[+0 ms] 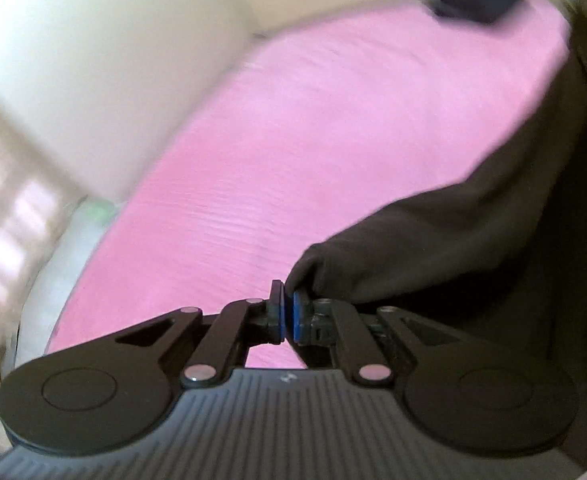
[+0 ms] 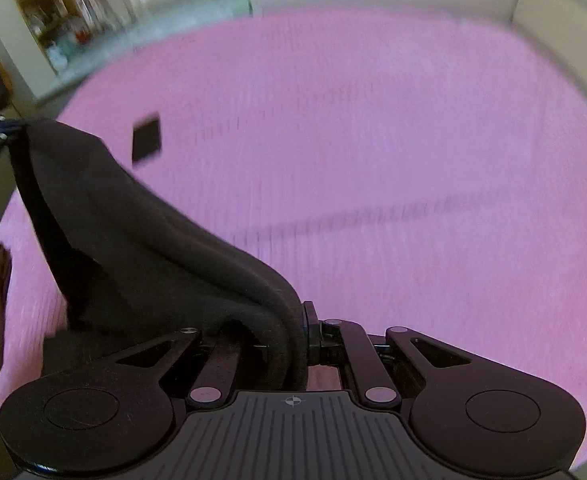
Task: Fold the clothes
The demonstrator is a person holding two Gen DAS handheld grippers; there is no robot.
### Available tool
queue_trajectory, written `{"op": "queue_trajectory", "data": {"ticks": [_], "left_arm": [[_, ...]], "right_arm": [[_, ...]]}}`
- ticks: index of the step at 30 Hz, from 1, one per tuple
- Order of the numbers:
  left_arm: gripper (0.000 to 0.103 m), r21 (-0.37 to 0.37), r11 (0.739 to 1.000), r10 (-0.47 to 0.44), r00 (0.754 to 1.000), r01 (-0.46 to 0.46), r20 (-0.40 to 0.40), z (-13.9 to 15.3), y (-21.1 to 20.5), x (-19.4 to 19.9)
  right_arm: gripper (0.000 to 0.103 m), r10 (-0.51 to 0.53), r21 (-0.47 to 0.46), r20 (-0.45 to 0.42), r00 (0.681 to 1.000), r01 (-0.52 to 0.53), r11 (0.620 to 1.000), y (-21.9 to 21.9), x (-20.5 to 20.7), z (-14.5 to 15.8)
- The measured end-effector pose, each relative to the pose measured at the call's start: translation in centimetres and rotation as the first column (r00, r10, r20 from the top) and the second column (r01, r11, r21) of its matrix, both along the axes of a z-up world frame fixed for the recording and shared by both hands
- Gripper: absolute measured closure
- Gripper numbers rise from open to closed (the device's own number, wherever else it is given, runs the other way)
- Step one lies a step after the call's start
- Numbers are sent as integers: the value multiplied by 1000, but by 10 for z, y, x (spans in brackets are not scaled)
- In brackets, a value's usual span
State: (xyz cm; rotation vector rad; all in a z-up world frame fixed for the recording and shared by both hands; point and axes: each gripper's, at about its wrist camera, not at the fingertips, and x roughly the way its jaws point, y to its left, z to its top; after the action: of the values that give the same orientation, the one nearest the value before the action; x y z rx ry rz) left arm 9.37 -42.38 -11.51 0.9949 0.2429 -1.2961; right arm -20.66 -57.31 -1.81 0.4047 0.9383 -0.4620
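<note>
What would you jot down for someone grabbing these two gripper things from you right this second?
Left gripper: shut on one edge of the dark garment.
Right gripper: shut on another edge of the same garment, thick fabric bunched between its jaws.
The garment hangs stretched between both, lifted over the pink bed sheet.
Done: both grips taken.
Left: lay it flat on the sheet and make the folds; none shows yet.
</note>
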Motion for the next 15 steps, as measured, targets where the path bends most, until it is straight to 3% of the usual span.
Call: {"op": "queue_trajectory", "data": {"ticks": [4, 9, 12, 15], "left_arm": [[100, -111, 990, 86, 996, -89, -33, 61, 17, 5], [100, -190, 978, 82, 997, -82, -10, 89, 55, -40], [100, -254, 962, 99, 995, -102, -25, 108, 115, -76], [100, -320, 931, 146, 983, -175, -112, 138, 177, -119]], "right_arm": [[98, -5, -102, 62, 998, 11, 995, 44, -32, 35], [98, -2, -226, 138, 990, 33, 974, 99, -72, 78], [98, 5, -298, 184, 983, 51, 953, 132, -96, 104], [98, 14, -346, 219, 976, 64, 936, 164, -133, 139]]}}
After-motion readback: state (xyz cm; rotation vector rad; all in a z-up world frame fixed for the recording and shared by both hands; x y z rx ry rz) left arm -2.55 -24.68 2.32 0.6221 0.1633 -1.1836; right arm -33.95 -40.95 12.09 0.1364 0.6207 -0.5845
